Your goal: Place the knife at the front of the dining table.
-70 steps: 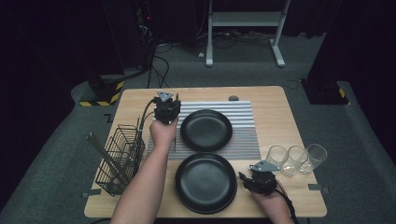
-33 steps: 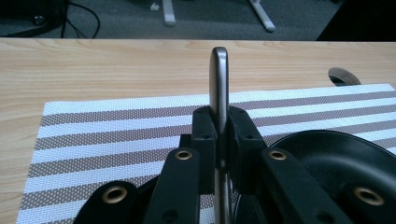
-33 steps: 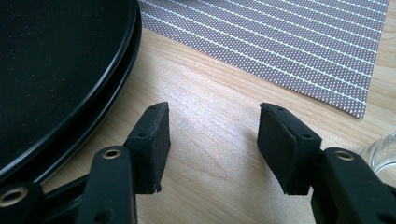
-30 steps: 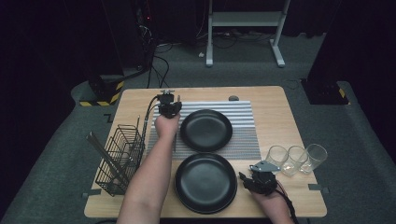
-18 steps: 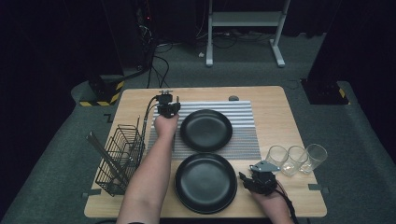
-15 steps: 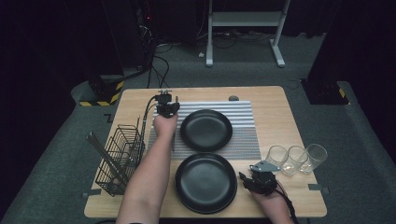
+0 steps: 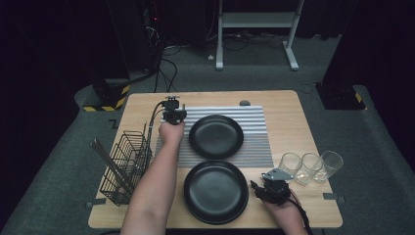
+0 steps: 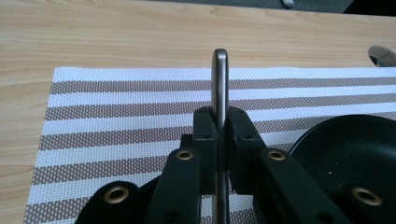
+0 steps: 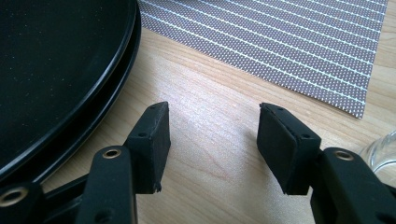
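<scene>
My left gripper (image 7: 172, 114) hovers over the far left corner of the striped placemat (image 7: 254, 142). In the left gripper view it (image 8: 220, 135) is shut on the flat handle of a grey metal utensil (image 8: 220, 79), which stands up between the jaws; the utensil's other end is hidden. One black plate (image 7: 216, 136) lies on the mat, its rim (image 8: 345, 140) to the gripper's right. A second black plate (image 7: 215, 191) sits near the front edge. My right gripper (image 7: 258, 189) rests just right of it, open (image 9: 212, 140) over bare wood beside the plate's rim (image 9: 70, 93).
Three clear glasses (image 7: 311, 166) stand in a row at the right, one edge (image 9: 385, 154) close to my right gripper. A black wire basket (image 7: 125, 164) occupies the left side. A small round metal object (image 7: 243, 103) lies beyond the mat's far edge.
My left gripper has edged slightly toward the far side of the mat with the utensil still in it. The right gripper has not moved.
</scene>
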The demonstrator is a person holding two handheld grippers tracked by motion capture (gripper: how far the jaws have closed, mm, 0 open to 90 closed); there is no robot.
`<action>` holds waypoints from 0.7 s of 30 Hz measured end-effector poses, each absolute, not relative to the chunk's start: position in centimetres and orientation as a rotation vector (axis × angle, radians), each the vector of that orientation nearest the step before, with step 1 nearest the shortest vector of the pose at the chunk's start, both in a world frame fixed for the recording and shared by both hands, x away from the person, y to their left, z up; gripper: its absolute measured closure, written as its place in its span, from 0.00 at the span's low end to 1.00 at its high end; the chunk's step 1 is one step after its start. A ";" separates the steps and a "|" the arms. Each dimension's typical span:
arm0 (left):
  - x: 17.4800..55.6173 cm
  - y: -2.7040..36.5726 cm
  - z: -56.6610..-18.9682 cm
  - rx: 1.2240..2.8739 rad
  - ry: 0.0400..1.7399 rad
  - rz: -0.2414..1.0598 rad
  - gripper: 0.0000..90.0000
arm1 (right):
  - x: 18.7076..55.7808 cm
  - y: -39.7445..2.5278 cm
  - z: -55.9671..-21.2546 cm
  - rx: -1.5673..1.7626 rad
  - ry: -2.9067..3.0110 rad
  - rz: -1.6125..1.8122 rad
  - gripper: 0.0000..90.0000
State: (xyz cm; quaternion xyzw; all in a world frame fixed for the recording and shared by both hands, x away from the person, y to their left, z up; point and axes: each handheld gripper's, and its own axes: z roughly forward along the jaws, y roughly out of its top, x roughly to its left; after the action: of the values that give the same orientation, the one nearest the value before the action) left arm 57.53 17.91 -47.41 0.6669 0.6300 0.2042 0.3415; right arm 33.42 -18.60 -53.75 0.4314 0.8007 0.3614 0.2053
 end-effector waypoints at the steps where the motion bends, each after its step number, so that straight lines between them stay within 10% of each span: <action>1: 57.6 17.9 -47.6 1.735 1.646 0.526 0.92 | 33.4 -18.6 -53.8 1.202 2.232 1.008 0.49; 21: 57.9 18.0 -49.8 1.773 1.714 0.465 0.92 | 33.4 -18.6 -53.7 1.202 2.234 1.009 0.49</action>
State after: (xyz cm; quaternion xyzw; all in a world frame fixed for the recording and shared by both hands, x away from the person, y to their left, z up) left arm 57.88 18.01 -49.83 0.6715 0.6492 0.1762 0.3106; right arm 33.44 -18.63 -53.75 0.4309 0.8010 0.3619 0.2042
